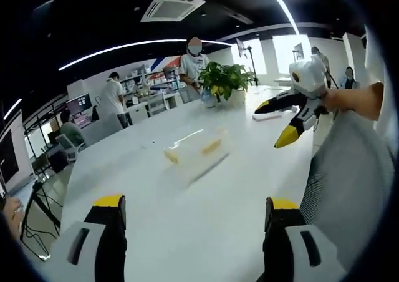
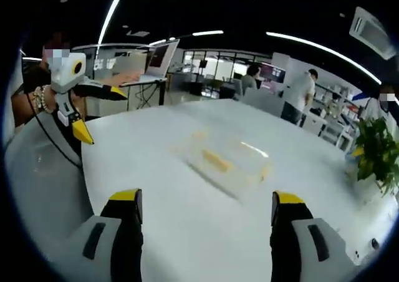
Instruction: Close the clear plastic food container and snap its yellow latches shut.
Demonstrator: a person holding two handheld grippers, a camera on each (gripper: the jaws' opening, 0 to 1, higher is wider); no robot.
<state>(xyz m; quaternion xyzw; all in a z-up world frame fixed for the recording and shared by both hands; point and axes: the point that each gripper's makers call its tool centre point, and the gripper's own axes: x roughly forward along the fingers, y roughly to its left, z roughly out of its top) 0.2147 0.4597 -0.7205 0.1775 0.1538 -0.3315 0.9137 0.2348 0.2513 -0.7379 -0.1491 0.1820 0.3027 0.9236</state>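
The clear plastic food container [image 1: 194,150] lies on the white table [image 1: 156,219], blurred, with yellow latches showing on its sides. It also sits mid-table in the right gripper view [image 2: 227,157]; whether its lid is down cannot be told. My left gripper [image 1: 196,202] is open, well short of the container, nothing between its jaws. My right gripper [image 2: 207,198] is open too, likewise short of it. The right gripper [image 1: 274,123] is held in the air at the right of the left gripper view. The left gripper [image 2: 103,115] hangs at the left of the right gripper view.
A potted green plant [image 1: 223,79] stands on the far end of the table, also seen at the right edge [image 2: 374,151]. Several people stand or sit beyond the table by desks. A laptop [image 2: 159,60] sits on a far desk.
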